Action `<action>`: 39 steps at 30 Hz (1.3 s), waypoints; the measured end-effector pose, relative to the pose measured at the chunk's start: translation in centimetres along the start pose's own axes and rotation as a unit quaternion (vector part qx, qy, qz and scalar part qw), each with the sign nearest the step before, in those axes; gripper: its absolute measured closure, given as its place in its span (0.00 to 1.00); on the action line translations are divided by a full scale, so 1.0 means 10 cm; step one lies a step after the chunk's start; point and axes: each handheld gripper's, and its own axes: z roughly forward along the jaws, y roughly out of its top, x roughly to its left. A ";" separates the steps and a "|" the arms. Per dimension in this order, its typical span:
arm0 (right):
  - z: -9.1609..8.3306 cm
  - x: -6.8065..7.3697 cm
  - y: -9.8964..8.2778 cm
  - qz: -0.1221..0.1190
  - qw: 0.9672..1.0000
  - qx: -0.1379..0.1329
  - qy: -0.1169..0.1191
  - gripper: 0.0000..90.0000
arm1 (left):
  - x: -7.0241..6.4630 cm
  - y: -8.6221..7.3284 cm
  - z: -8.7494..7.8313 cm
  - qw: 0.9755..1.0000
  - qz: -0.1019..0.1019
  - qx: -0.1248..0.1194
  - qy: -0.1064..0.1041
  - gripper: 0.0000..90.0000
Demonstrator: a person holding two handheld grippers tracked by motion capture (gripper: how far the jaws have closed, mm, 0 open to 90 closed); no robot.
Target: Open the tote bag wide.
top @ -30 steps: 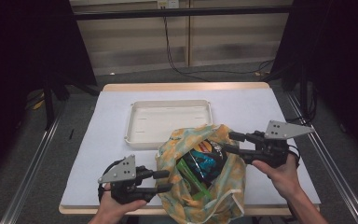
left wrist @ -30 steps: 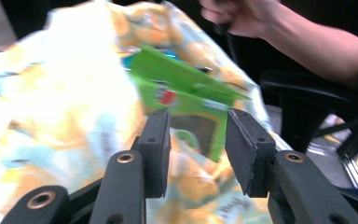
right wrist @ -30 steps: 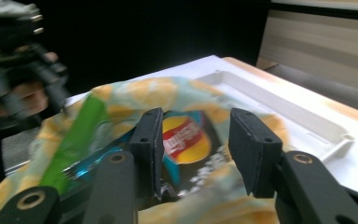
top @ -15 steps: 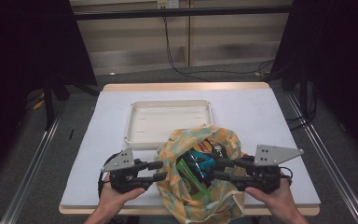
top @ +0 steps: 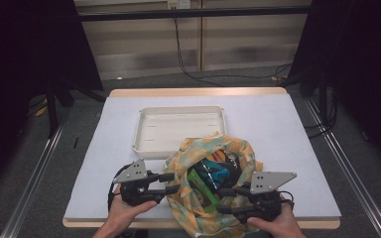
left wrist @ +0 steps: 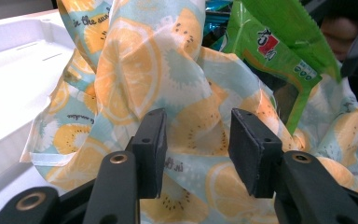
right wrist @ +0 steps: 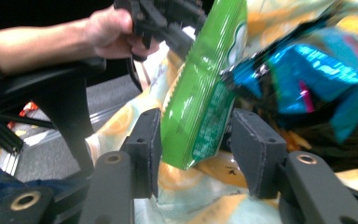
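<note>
Down at the near edge of the white-topped desk (top: 278,129) sits a soft fabric bag printed with orange citrus slices on pale blue (top: 188,203), its mouth gaping upward and snack packets crowded inside – a bright green crinkly packet (top: 197,184) toward the left of the opening and a shiny blue-and-black packet (top: 217,172) just beside it. Behind the bag, and touching its far edge in the high view, lies a shallow white plastic tray (top: 144,130). The left gripper (top: 169,182) comes in level from the left and meets the bag's side; in the left gripper view its jaws stand partly apart with a bulge of the printed cloth (left wrist: 191,126) between them, and the pads do not visibly press on it – the jaws have just been opening a little. The right gripper (top: 226,200) reaches in from the right at the bag's mouth. In the right gripper view the lower corner of the green packet (right wrist: 200,112) hangs between its two pads, close to the left one, with a clear gap to the right one; these jaws have just been opening, so the packet is not clamped
</note>
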 end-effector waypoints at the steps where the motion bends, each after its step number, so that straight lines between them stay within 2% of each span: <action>1: 0.03 0.00 0.00 0.001 1.000 0.001 0.002 0.56 | 0.00 0.00 0.01 1.000 0.000 -0.002 -0.002 0.63; 6: 0.10 0.03 -0.01 -0.009 1.000 0.007 0.006 0.55 | 0.00 0.00 0.03 1.000 0.002 0.003 -0.004 0.65; 9: 0.15 0.00 -0.01 0.001 1.000 0.013 -0.004 0.62 | 0.00 0.00 0.03 1.000 0.000 0.003 -0.004 0.65; 11: 0.16 -0.01 -0.01 0.005 1.000 0.007 -0.008 0.68 | 0.00 0.00 0.02 1.000 0.002 0.003 -0.002 0.65; 13: 0.16 -0.05 -0.01 0.019 1.000 0.000 -0.004 0.69 | 0.00 -0.01 0.02 1.000 -0.002 0.002 -0.003 0.64; 15: 0.18 -0.06 -0.02 0.023 1.000 0.001 -0.002 0.67 | 0.01 -0.01 0.03 1.000 -0.001 0.003 -0.003 0.64; 16: 0.19 -0.05 -0.02 0.018 1.000 0.007 -0.009 0.68 | 0.01 0.00 0.03 1.000 0.000 0.008 0.001 0.64; 18: 0.19 -0.06 0.00 0.015 1.000 0.007 -0.010 0.69 | 0.00 0.00 0.03 1.000 -0.001 0.005 -0.004 0.64; 21: 0.20 -0.07 0.03 0.017 1.000 0.001 -0.015 0.77 | 0.00 0.00 0.04 1.000 0.003 0.006 -0.005 0.64; 22: 0.18 -0.05 0.04 0.011 0.999 -0.004 -0.032 0.79 | 0.00 -0.01 0.04 1.000 0.002 0.006 -0.005 0.63; 24: 0.17 -0.05 0.05 0.007 0.999 -0.005 -0.035 0.83 | 0.00 -0.01 0.03 1.000 0.000 0.006 -0.004 0.63; 26: 0.09 -0.06 0.08 0.005 0.999 -0.018 -0.045 0.87 | 0.00 -0.02 0.02 1.000 -0.002 0.005 -0.004 0.63; 33: -0.03 -0.10 0.13 0.000 0.998 -0.034 -0.047 0.90 | -0.01 -0.03 -0.02 1.000 -0.007 0.000 0.000 0.63; 39: -0.19 -0.06 0.25 -0.018 0.997 -0.052 -0.057 0.91 | 0.00 -0.02 -0.04 1.000 -0.007 0.000 0.001 0.62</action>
